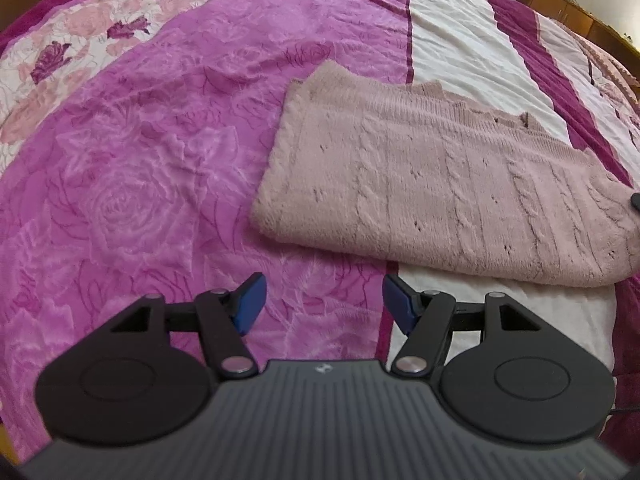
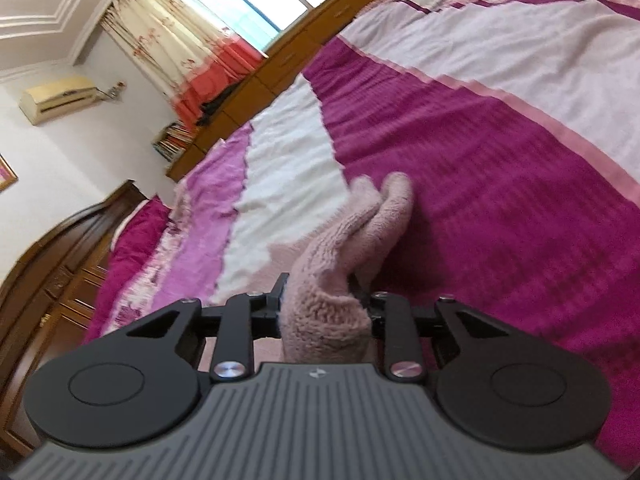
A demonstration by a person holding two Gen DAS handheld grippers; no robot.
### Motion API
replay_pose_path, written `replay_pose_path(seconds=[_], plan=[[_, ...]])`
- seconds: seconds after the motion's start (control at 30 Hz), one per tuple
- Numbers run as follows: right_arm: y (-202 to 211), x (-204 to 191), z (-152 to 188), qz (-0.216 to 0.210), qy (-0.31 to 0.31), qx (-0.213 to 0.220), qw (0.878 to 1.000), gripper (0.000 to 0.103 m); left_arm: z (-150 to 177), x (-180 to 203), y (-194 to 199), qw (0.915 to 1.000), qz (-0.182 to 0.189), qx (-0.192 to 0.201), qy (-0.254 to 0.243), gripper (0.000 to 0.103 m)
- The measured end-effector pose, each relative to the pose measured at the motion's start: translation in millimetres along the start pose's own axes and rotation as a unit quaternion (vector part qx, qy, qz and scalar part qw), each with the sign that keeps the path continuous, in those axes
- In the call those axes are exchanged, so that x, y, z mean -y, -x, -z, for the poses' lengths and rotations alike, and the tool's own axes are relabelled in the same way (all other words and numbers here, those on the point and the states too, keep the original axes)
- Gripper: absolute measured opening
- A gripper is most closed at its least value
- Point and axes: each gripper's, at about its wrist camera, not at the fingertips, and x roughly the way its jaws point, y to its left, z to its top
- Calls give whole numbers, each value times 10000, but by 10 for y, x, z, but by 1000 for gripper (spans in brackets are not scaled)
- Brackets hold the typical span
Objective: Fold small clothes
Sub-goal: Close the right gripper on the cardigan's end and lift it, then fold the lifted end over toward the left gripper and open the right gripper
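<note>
The right gripper (image 2: 322, 294) pinches a bunched edge of a pink knitted sweater (image 2: 344, 264), its jaws clamped on the fuzzy fabric; which edge is hard to tell. The left gripper (image 1: 324, 304) hangs empty, blue pads (image 1: 250, 304) well apart, over a magenta rose-patterned bedspread (image 1: 132, 184). The sweater (image 1: 440, 196) lies folded at its one o'clock, reaching onto a white stripe (image 1: 460, 40).

Two matching handheld grippers — black linkages on ribbed grey bodies

The left gripper (image 1: 324, 300) carries blue pads (image 1: 250, 304) on black arms, with silver pivot screws, round black discs either side and a small white logo; the right gripper (image 2: 320, 292) has the same build — a thin black cable trails beside the left one.
</note>
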Motion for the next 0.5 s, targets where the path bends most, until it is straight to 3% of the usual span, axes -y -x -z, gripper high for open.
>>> replay_pose_path(seconds=[0.5], plan=[[-187,-961,18,-1139,-335,-150,9928,26,-186,-366,155,9993,-95,289,218,66]])
